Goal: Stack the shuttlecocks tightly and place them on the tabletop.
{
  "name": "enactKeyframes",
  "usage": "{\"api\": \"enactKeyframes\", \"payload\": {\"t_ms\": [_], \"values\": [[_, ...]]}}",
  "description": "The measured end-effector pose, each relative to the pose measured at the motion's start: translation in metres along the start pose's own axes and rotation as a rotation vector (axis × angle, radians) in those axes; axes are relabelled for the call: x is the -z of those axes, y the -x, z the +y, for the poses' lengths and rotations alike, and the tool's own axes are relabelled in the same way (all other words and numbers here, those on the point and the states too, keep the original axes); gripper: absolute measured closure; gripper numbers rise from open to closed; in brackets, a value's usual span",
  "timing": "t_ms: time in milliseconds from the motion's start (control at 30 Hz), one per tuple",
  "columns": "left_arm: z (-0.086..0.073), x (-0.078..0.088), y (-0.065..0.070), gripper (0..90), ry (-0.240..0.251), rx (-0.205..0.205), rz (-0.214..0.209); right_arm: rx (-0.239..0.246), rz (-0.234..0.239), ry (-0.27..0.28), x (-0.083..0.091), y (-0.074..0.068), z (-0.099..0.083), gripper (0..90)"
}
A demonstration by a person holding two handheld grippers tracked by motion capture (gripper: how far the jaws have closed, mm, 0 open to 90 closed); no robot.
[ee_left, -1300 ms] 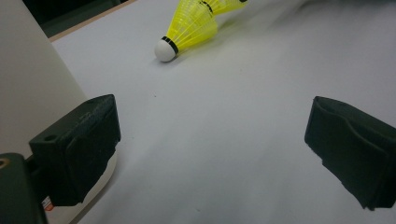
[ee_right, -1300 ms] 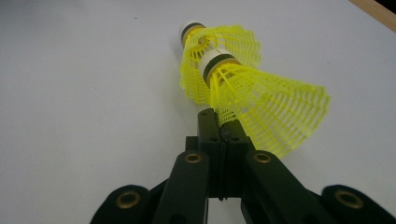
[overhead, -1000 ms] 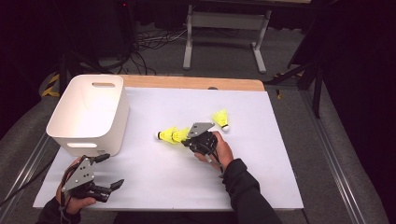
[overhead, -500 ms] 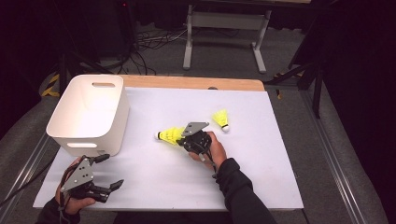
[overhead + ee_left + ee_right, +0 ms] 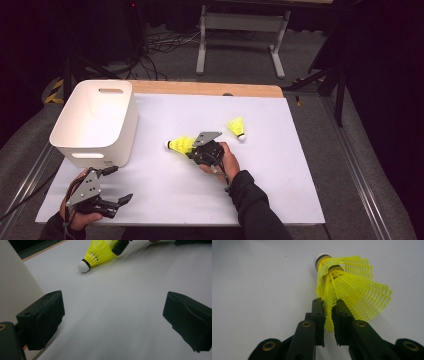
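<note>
A yellow mesh shuttlecock (image 5: 181,145) with a white cork lies on the white table cover, cork pointing left toward the bin. My right gripper (image 5: 193,149) is low at its skirt. In the right gripper view the skirt's rim (image 5: 352,292) runs between the two jaws of the right gripper (image 5: 328,303); they have just been opening and stand a narrow gap apart. A second shuttlecock (image 5: 236,127) lies to the right of the hand. My left gripper (image 5: 120,201) rests near the front left edge, wide open and empty (image 5: 112,312), facing the first shuttlecock (image 5: 98,252).
A white plastic bin (image 5: 95,120) stands at the back left, its wall close beside my left gripper (image 5: 15,285). The white cover (image 5: 280,165) spreads over the table, with a wooden edge at the back.
The right hand has edged slightly left with the shuttlecock at its jaws. The left gripper has stayed where it was.
</note>
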State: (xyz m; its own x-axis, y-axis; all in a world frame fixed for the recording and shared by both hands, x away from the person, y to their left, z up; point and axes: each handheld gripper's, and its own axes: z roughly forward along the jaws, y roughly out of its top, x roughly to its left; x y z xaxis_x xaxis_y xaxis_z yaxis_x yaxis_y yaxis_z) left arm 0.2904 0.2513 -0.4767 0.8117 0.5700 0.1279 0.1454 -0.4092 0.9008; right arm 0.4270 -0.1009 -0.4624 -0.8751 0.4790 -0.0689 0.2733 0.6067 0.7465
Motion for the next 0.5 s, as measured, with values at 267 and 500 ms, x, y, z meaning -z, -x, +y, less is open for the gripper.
{"api": "enactKeyframes", "payload": {"t_ms": [267,500], "values": [[-0.0001,0.0000,0.0002,4.4,-0.001,-0.002,0.005,-0.001,-0.013,-0.013,0.0015,-0.0021,-0.0005,73.0],[0.0001,0.0004,0.0003,4.4,0.001,-0.001,0.006,0.002,-0.018,-0.013,0.0055,-0.0035,-0.0003,68.3]]}}
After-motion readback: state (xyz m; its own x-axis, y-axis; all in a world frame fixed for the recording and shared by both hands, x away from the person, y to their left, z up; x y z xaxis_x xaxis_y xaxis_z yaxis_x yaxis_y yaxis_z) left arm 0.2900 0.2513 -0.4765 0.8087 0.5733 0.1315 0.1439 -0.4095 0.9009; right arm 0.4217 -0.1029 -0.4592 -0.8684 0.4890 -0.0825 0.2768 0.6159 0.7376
